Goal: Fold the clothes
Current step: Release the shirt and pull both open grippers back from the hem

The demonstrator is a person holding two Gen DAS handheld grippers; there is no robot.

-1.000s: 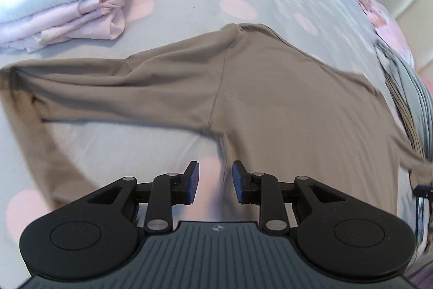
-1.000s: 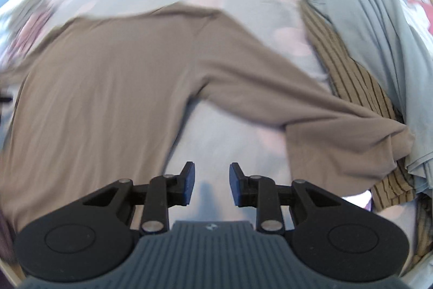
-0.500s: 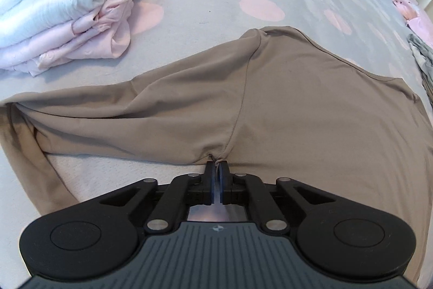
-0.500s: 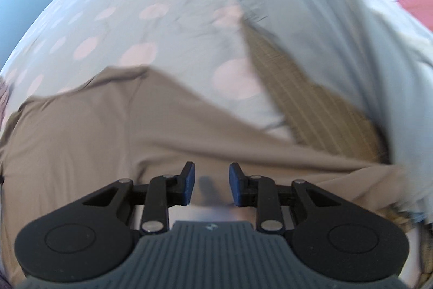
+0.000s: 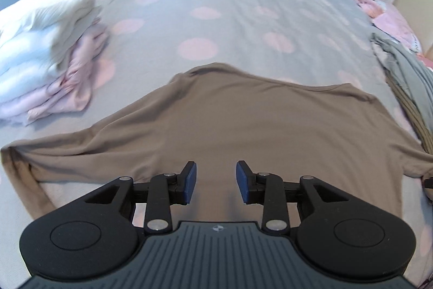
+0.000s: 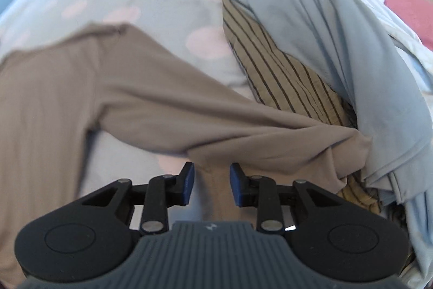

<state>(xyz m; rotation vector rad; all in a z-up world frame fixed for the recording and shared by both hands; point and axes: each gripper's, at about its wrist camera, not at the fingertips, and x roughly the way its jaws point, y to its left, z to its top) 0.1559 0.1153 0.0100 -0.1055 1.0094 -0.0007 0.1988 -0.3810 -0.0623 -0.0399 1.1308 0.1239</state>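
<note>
Soft taupe knit lies under both tools. The left gripper (image 5: 216,182), its jaws just spread, hovers empty over the long-sleeved top (image 5: 243,123) flat on the dotted bedspread (image 5: 216,4). The right gripper (image 6: 211,184), jaws just widened, straddles the cuff (image 6: 213,167); limp, light cloth, probably best pinched at cuff or seam.

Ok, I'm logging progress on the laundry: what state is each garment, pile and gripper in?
Brown long-sleeve shirt: spread flat, unfolded.
White and pink stack: folded.
Striped and grey-blue clothes: heaped, unfolded.
Left gripper: just opened, empty.
Right gripper: just opened wider, astride sleeve cuff, not pinching.
</note>
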